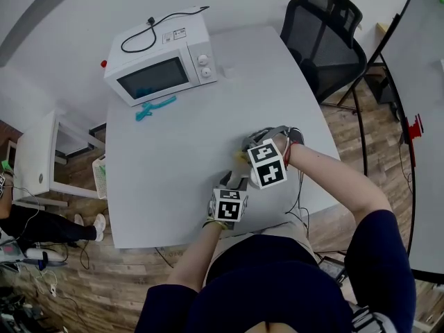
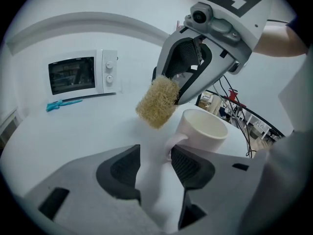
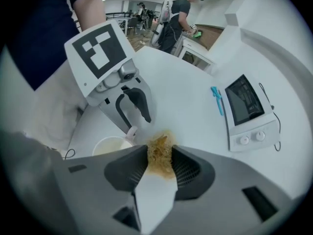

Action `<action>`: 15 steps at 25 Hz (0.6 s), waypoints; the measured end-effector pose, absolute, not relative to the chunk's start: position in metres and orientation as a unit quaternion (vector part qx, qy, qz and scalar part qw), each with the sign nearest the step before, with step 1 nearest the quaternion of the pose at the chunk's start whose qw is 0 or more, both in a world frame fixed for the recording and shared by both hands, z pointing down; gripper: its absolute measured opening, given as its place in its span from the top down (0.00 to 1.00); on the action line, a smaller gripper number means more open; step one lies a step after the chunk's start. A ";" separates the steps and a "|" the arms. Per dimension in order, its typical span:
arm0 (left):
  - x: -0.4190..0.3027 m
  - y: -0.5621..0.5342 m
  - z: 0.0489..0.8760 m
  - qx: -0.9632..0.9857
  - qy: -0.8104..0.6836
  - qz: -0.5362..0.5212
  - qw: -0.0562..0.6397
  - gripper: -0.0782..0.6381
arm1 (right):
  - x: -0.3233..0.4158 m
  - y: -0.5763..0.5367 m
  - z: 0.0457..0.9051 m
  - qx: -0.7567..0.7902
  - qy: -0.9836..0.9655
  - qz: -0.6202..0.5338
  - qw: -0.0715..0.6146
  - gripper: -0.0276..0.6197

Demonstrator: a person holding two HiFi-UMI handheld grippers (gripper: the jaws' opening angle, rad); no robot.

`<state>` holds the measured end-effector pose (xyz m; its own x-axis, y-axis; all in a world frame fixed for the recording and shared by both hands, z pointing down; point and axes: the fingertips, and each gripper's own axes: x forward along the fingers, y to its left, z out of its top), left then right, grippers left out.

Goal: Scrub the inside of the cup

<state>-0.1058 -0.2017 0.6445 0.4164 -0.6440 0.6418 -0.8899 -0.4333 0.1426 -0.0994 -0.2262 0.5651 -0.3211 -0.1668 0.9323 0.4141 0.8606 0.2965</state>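
A white cup [image 2: 203,131] stands upright on the white table [image 1: 173,179]. Its handle [image 2: 175,142] lies between the jaws of my left gripper [image 2: 155,163], close to the right pad, with a gap to the left pad; the jaws stand open. My right gripper [image 3: 161,163] is shut on a tan fibrous scrubbing sponge [image 3: 160,155]. In the left gripper view the sponge [image 2: 157,102] hangs just left of the cup's rim, above the table and outside the cup. From the head view the two grippers, left [image 1: 234,184] and right [image 1: 257,144], sit close together near the table's front edge.
A white microwave [image 1: 161,64] stands at the table's far left corner, its cable coiled on top. A blue tool [image 1: 154,107] lies in front of it. A black office chair [image 1: 322,37] stands past the table's right side. People stand in the background [image 3: 176,13].
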 end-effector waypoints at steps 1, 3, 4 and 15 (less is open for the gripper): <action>-0.107 -0.200 0.643 0.806 -0.476 0.256 0.239 0.63 | -0.098 -0.227 0.562 -0.067 -0.780 -0.246 0.572 0.72; -0.110 -0.196 0.642 0.805 -0.479 0.255 0.237 0.63 | -0.096 -0.227 0.556 -0.039 -0.794 -0.234 0.560 0.72; -0.111 -0.195 0.640 0.805 -0.482 0.252 0.236 0.63 | -0.094 -0.227 0.552 -0.024 -0.801 -0.228 0.553 0.72; -0.136 -0.181 0.581 0.787 -0.543 0.178 0.235 0.80 | -0.062 -0.211 0.494 0.168 -0.894 -0.121 0.397 0.72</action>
<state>-0.1360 -0.1813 0.5815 0.3472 -0.7702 0.5350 -0.9374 -0.3007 0.1755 -0.0625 -0.2107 0.4944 -0.6289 -0.3962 0.6690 -0.2038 0.9144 0.3499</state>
